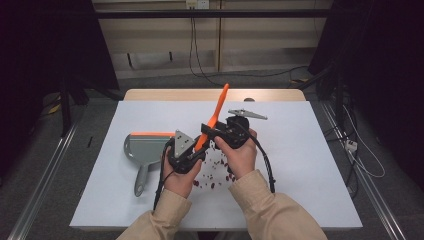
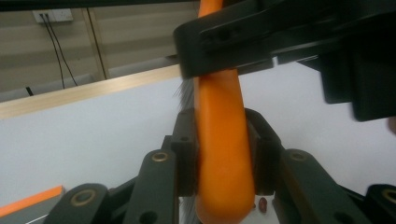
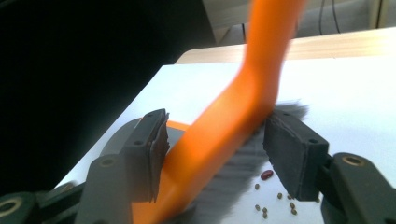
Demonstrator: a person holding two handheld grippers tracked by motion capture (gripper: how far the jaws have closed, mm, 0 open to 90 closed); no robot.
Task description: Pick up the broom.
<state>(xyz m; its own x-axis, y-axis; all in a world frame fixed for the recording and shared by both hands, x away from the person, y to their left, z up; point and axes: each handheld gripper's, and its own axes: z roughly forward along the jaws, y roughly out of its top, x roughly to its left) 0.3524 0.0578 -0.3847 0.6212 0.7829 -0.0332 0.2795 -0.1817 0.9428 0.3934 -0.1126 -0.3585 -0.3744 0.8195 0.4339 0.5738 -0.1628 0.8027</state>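
Observation:
An orange hand brush [image 1: 218, 106] with dark bristles is held tilted above the white table, its handle pointing up and away. My left gripper [image 1: 199, 146] is shut on the brush's lower part; in the left gripper view the orange body [image 2: 224, 163] sits squeezed between the pads. My right gripper [image 1: 208, 129] reaches in from the right, higher on the brush. In the right gripper view its jaws [image 3: 212, 154] stand on either side of the brush [image 3: 219, 126] and its bristles, close to them, with no clear pressing. Red and small beans [image 1: 215, 172] lie scattered below the hands.
A grey dustpan [image 1: 145, 147] with an orange front edge lies on the table to the left of my hands, handle toward the near side. The white table top [image 1: 310, 165] has room on the right. Cables run on the floor behind the table.

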